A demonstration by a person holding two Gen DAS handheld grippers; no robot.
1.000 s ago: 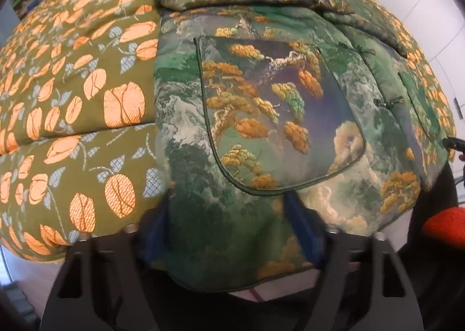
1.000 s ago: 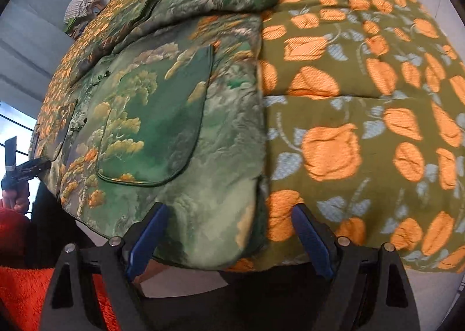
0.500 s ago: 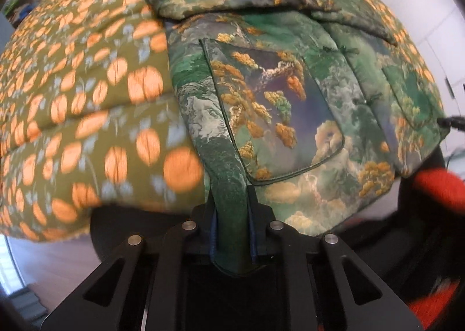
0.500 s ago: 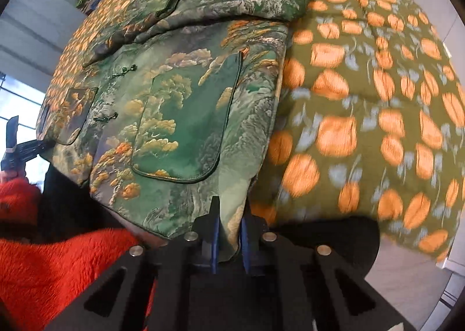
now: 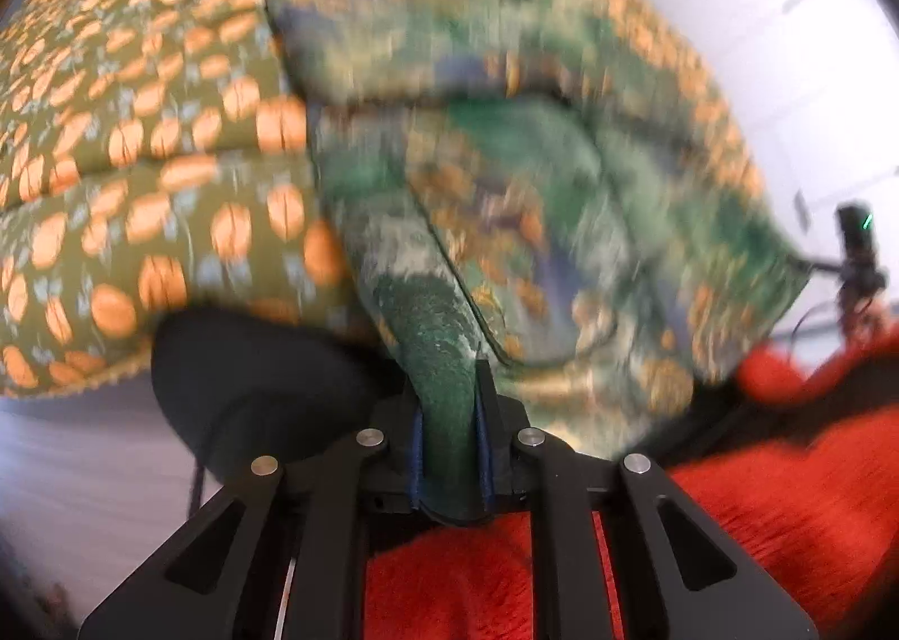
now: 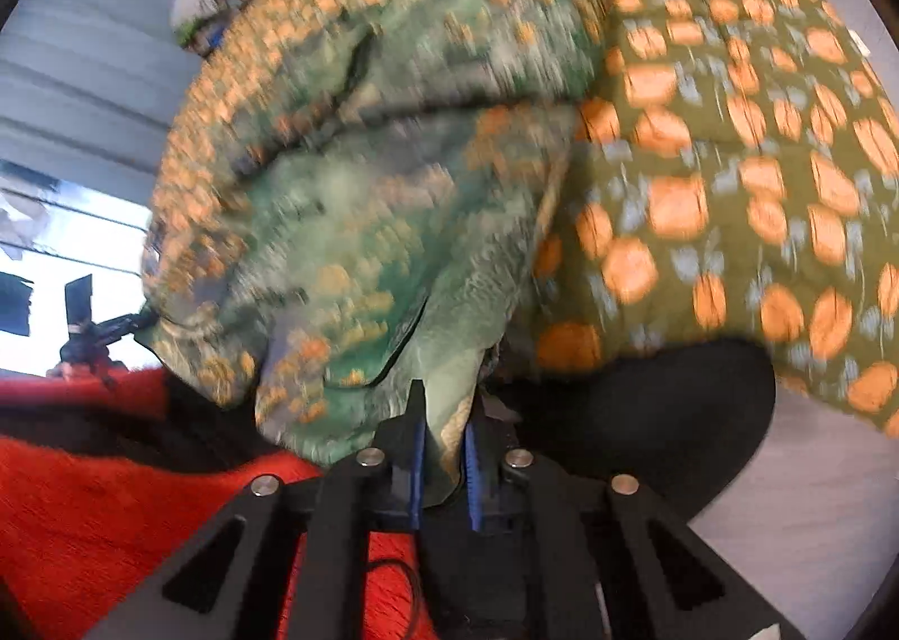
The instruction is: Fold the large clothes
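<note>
Underneath, an olive quilt (image 5: 140, 173) printed with orange fruit covers the bed and fills most of both views. On it lies the padded green brocade jacket (image 5: 534, 173) — landscape pattern, a patch pocket (image 6: 359, 269) on its front panel, detail smeared by motion blur. Its near hem is pulled off the quilt, bunched at two corners. Left tongs (image 5: 449, 449): clenched on a dark green fold of hem, cloth wedged between the blue pads. Right tongs (image 6: 444, 449): clenched on the paler opposite hem corner — same grip. Below both tongs, the person's red fleece sleeve (image 5: 786, 499) and a black rounded shape (image 6: 646, 415), not identifiable.
</note>
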